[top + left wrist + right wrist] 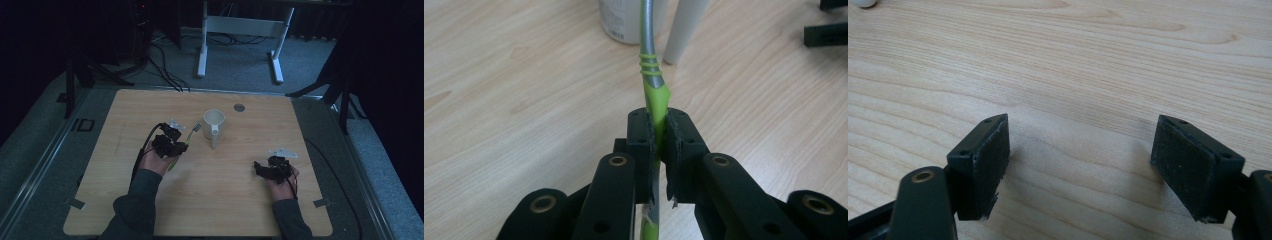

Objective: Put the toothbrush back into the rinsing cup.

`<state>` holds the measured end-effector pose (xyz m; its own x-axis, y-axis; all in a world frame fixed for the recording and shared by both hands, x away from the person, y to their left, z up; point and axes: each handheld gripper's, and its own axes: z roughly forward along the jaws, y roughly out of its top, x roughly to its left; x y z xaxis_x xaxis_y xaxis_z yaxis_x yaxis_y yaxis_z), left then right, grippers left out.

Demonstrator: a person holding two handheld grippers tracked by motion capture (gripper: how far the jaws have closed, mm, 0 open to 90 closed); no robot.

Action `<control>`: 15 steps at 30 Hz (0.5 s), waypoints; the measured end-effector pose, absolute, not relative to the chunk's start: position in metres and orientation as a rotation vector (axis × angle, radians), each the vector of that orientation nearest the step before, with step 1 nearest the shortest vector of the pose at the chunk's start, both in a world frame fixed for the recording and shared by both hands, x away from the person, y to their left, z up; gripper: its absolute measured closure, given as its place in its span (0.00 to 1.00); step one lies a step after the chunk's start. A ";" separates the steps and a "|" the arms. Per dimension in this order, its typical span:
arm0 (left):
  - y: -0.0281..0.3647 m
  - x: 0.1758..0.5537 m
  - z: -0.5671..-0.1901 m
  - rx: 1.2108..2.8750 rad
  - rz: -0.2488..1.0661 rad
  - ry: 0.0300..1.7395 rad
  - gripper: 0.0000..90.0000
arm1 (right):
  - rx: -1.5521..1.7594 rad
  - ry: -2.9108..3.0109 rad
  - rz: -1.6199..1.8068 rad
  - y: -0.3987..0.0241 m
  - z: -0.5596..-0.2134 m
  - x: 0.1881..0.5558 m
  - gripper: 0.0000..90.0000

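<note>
**Toothbrush pinched beside the mug**

The table is a pale wood-grain slab with rounded corners. Near its middle stands a white mug, tall, smooth and cylindrical, with a handle on its near side. Just left of it, the left tongs are pressed tight on a toothbrush: lime-green grip, grey ribbed neck, bristled head angled up towards the mug. The right tongs rest well apart, low over bare wood, their flat black pads spread wide with nothing between.
</note>
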<state>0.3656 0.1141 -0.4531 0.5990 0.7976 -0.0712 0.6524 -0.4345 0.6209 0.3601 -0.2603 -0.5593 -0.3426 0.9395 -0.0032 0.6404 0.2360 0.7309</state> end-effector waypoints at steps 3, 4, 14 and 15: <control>0.115 0.365 -0.452 2.199 0.331 1.137 0.92 | 1.446 2.069 0.896 -0.260 -0.559 0.360 0.26; 0.115 0.365 -0.451 2.193 0.335 1.140 0.92 | 1.446 2.068 0.896 -0.260 -0.559 0.360 0.26; 0.118 0.364 -0.447 2.132 0.368 1.116 0.92 | 1.448 2.067 0.897 -0.260 -0.559 0.360 0.26; 0.118 0.364 -0.447 2.129 0.370 1.114 0.92 | 1.448 2.067 0.897 -0.260 -0.559 0.360 0.26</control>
